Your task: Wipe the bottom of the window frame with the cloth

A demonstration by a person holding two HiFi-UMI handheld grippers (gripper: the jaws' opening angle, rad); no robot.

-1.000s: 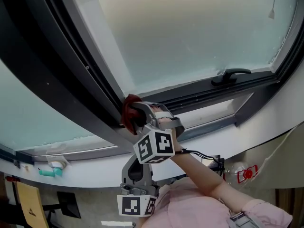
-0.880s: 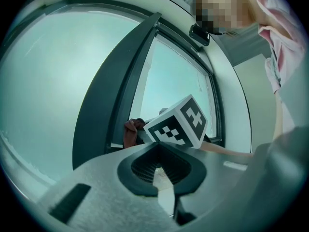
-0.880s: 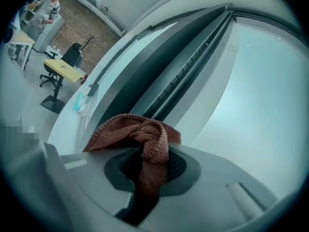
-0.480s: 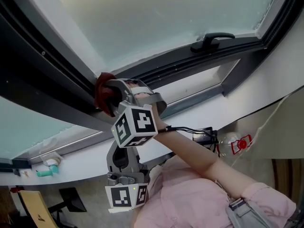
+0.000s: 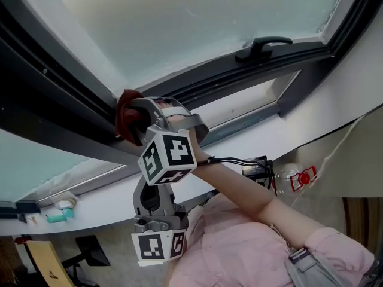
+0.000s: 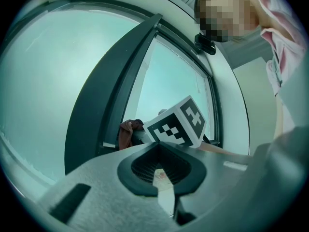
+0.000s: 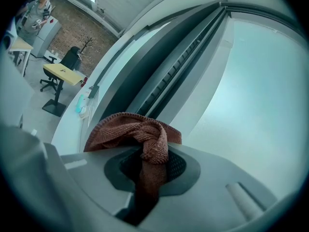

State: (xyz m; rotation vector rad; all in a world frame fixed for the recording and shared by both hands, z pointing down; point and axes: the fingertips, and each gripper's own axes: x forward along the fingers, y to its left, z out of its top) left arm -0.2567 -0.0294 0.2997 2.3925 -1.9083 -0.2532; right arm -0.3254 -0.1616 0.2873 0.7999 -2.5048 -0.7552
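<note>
A red-brown cloth (image 5: 125, 119) is bunched in my right gripper (image 5: 137, 121), which is shut on it. It presses against the dark bottom rail of the window frame (image 5: 203, 82), where the rail meets a wide dark mullion (image 5: 54, 100). In the right gripper view the cloth (image 7: 140, 132) hangs down between the jaws of the right gripper (image 7: 149, 170), with the frame's grooves (image 7: 178, 66) just ahead. My left gripper (image 5: 157, 201) is held lower, under the right forearm, away from the frame. In its own view the left gripper (image 6: 161, 173) is shut with nothing in it.
A black window handle (image 5: 263, 44) sits on the rail to the right. Below runs a white sill (image 5: 108, 199) with a small teal object (image 5: 57, 217). A plastic bottle (image 5: 296, 178) and a cabled black box (image 5: 258, 167) hang near the sill. A yellow desk (image 7: 63, 74) stands on the floor.
The right gripper with the cloth has shifted a little left along the bottom rail, away from the handle. The left gripper stays low beneath it.
</note>
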